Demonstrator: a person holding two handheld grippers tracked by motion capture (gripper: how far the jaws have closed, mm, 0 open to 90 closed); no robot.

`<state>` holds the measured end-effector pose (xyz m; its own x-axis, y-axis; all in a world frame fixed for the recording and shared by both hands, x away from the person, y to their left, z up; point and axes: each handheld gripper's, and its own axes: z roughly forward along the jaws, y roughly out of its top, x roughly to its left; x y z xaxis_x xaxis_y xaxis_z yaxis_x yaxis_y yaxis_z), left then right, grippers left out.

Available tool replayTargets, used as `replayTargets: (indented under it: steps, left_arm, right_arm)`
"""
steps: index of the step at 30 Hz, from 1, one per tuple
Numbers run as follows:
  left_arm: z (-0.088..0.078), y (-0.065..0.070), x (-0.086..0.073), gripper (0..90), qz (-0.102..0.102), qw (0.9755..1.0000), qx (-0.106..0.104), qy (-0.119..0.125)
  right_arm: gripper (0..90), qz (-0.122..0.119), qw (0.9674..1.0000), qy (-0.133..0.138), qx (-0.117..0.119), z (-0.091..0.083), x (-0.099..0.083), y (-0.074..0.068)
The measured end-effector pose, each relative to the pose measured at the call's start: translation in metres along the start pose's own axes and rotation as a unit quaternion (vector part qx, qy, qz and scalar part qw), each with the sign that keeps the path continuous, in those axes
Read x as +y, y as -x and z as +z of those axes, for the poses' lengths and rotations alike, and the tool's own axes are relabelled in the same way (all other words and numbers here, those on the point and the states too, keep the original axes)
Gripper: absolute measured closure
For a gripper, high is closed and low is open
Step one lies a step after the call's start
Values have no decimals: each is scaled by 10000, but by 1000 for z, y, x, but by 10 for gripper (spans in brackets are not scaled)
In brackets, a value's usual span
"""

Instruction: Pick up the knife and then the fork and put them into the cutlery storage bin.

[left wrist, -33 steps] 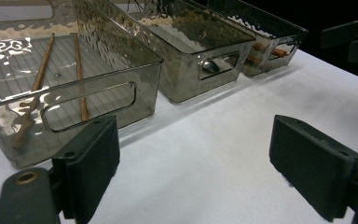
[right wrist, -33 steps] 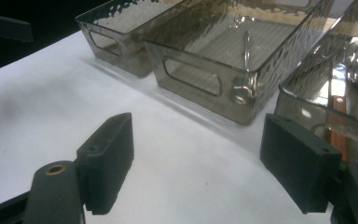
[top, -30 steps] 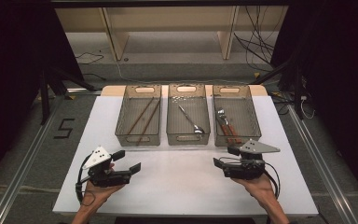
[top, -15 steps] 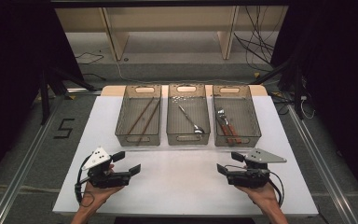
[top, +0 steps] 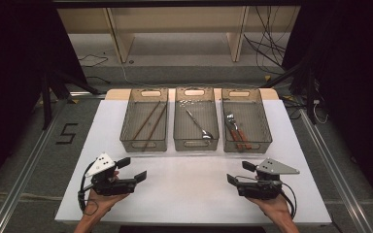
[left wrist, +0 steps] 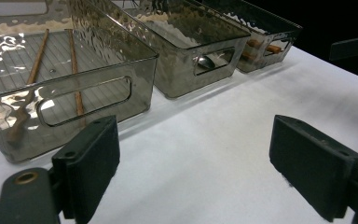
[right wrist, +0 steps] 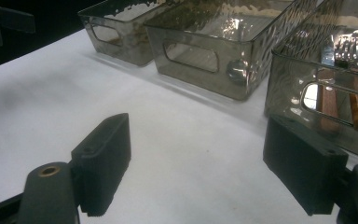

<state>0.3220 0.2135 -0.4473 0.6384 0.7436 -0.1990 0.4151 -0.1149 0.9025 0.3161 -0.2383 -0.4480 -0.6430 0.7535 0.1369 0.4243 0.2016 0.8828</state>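
Three smoky clear bins stand in a row at the far side of the white table. The left bin (top: 144, 142) (left wrist: 86, 98) holds two brown chopsticks (top: 149, 120) (left wrist: 73, 56). A metal spoon (top: 198, 124) (right wrist: 236, 71) lies in the middle bin (top: 196, 144) (left wrist: 200, 65) (right wrist: 205, 58). The right bin (top: 247, 146) (right wrist: 289, 88) holds a fork and wooden-handled cutlery (top: 236, 129) (right wrist: 328, 105). My left gripper (top: 132, 169) (left wrist: 200, 156) is open over bare table near the front left. My right gripper (top: 240, 173) (right wrist: 200, 156) is open near the front right, also with nothing between its jaws.
The white table (top: 189, 194) has bare surface between the two grippers and in front of the bins. Beyond the table stand a wooden shelf frame (top: 175, 29) and loose cables (top: 272, 48). Dark stands flank both sides.
My right gripper has drawn back toward the table's front edge and a little to the right. The left gripper has stayed where it was.
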Motion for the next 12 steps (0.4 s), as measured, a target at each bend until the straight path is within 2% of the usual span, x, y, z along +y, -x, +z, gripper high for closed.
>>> replayTargets:
  steps: [12]
  left_arm:
    - [0, 0, 0, 156, 8, 10000, 2, -7]
  right_arm:
    - [222, 0, 10000, 19, 13, 0, 0, -1]
